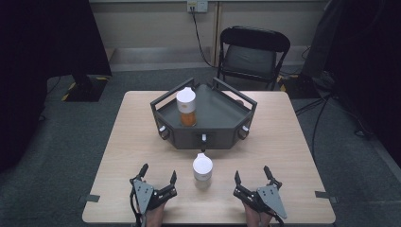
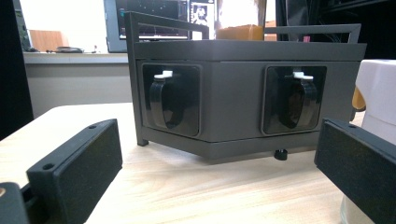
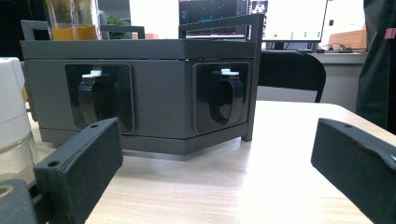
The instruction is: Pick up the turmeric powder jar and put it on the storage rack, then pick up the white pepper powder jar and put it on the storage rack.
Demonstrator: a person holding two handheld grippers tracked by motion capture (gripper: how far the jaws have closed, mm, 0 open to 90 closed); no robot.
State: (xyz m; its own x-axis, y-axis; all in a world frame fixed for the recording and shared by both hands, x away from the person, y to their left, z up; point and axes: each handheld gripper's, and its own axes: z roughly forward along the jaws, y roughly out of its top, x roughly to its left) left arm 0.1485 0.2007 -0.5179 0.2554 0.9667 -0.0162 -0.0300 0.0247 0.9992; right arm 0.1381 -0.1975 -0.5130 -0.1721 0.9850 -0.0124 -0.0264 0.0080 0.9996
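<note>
A dark grey angular stand with rails sits at the table's middle. On its top stands a white-capped jar with orange contents. A second white-capped jar, clear below the cap, stands on the table in front of the stand, between my two grippers. My left gripper rests open near the front edge, left of that jar. My right gripper rests open to its right. In the left gripper view the stand faces me and the jar is at the right edge. In the right gripper view the jar sits far left.
The stand's front faces carry black latch handles in recesses. A black folding chair stands behind the table. Dark curtains hang at both sides. Tape marks sit at the table's front corners.
</note>
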